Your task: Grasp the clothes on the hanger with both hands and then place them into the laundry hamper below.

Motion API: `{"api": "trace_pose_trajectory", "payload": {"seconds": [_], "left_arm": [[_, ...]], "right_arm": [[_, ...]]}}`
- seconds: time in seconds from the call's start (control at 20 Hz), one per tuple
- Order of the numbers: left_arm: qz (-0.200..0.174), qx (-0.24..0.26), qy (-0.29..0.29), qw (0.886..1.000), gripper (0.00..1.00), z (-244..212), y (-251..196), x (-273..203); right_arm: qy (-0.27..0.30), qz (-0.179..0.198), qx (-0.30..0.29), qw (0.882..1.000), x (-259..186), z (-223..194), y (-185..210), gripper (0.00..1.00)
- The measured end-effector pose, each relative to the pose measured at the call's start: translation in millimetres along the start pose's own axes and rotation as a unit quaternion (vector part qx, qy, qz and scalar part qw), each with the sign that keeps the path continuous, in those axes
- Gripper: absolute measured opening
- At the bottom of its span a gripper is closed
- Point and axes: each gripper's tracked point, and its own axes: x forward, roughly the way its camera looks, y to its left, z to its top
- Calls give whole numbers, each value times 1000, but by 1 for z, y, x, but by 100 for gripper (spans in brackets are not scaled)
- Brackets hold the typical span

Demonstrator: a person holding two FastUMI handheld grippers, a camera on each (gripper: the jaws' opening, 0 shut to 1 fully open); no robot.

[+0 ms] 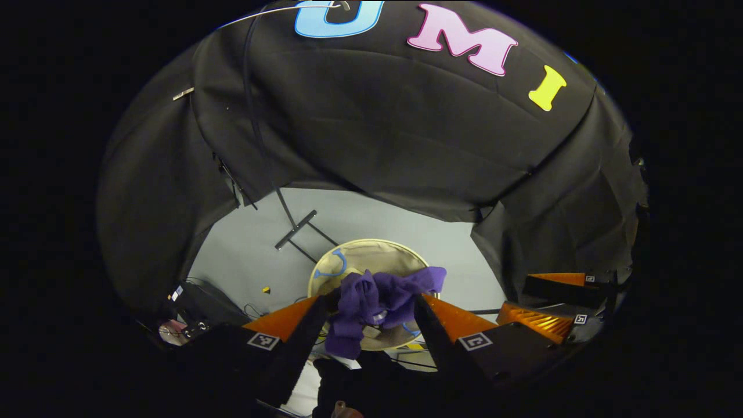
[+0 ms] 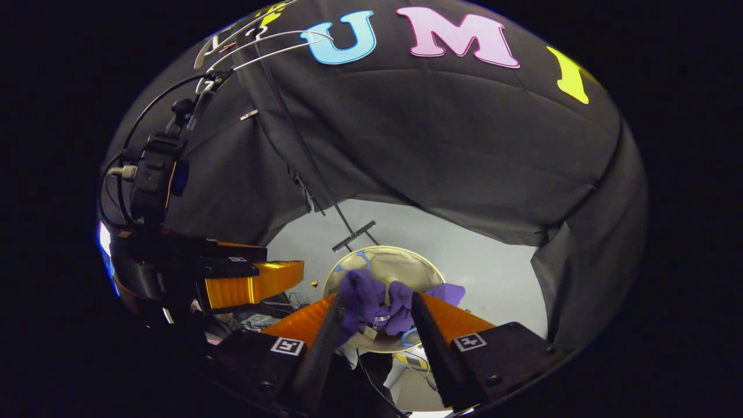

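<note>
Fingers (image 1: 307,325) wedge-shaped, crumpled soft purple cloth (image 1: 377,299) between them, round hamper (image 1: 371,255) below

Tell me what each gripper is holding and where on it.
A bunched purple garment sits between the fingers of the left gripper and the right gripper, above the hamper. Whether either pair of fingers presses it cannot be told.

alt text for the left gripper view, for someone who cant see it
The left gripper holds a bunched purple garment between its two fingers, above a round tan laundry hamper standing on a pale floor. The right gripper shows at the right edge, and black cloth walls surround the booth.
</note>
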Motion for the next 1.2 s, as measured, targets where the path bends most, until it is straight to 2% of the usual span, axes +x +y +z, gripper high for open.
{"api": "trace_pose_trajectory", "payload": {"seconds": [0.05,0.2,0.25,0.35,0.45,0.55,0.6,0.65,0.95,1.2], "left_arm": [[0,-1,-2,1000,96,2,0,-2],[1,-2,-8,1000,96,2,3,-4],[1,-3,-9,1000,96,2,5,-5],[1,-6,-9,1000,96,1,5,-5],[0,-6,-14,1000,96,3,5,-6],[-4,-6,-18,1000,96,4,4,-10],[-5,-5,-21,1000,96,4,5,-11],[-7,-4,-23,1000,96,4,5,-12],[-26,9,-42,999,96,5,5,-31],[-48,33,-77,995,96,2,20,-63]], "right_arm": [[-1,1,-1,1000,-1,0,1,80],[-1,-3,-6,1000,-1,-2,-2,81],[0,-3,-3,1000,-1,-2,-1,73],[-3,-5,1,1000,-1,-1,-3,91],[-7,-8,2,1000,-2,1,-5,90],[-10,-10,3,1000,-7,4,-6,96],[-12,-12,3,1000,-6,3,-5,90],[-14,-14,3,1000,-7,2,-5,98],[-32,-33,9,999,-21,0,3,98],[-66,-59,23,996,-45,-2,25,99]]}}
